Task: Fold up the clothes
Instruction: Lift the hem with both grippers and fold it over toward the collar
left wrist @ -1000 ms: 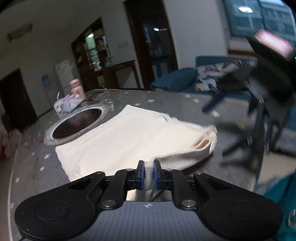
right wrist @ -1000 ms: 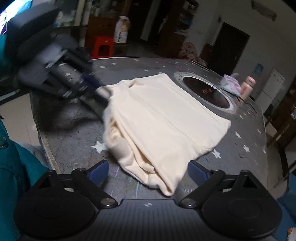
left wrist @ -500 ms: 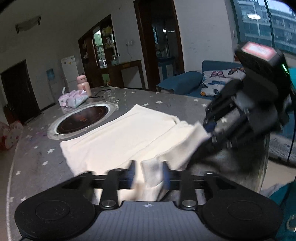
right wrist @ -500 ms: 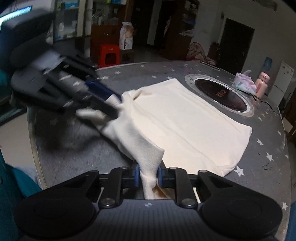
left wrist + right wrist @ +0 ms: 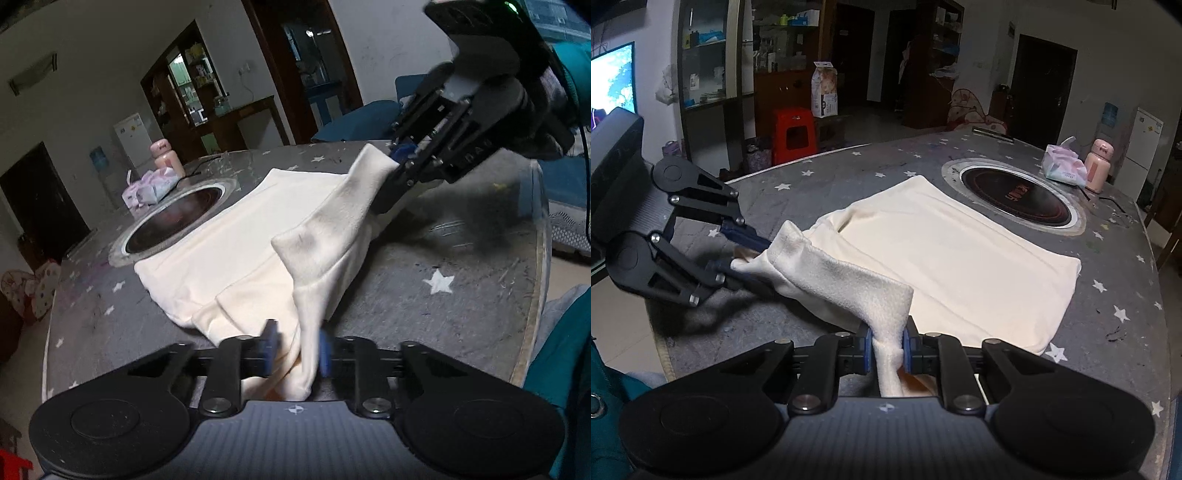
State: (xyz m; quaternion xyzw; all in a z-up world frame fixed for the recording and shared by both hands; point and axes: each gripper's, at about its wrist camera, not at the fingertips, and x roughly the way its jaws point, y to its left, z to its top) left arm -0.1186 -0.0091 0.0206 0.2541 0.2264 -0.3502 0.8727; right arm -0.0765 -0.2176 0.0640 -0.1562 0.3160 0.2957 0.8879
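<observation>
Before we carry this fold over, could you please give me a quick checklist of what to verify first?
1. Right tongs shut on the cream garment: ok.
2. Left tongs holding the same edge: ok, fabric sits between the fingers, though that view is blurred.
3. Held edge raised off the table between both tongs: ok.
4. Rest of the garment lying flat and smooth: ok.
5. Far edge clear of the hob: cannot tell, it runs right beside the rim.
6. Tissue pack and pink bottle away from the garment: ok, both stand beyond the hob.
</observation>
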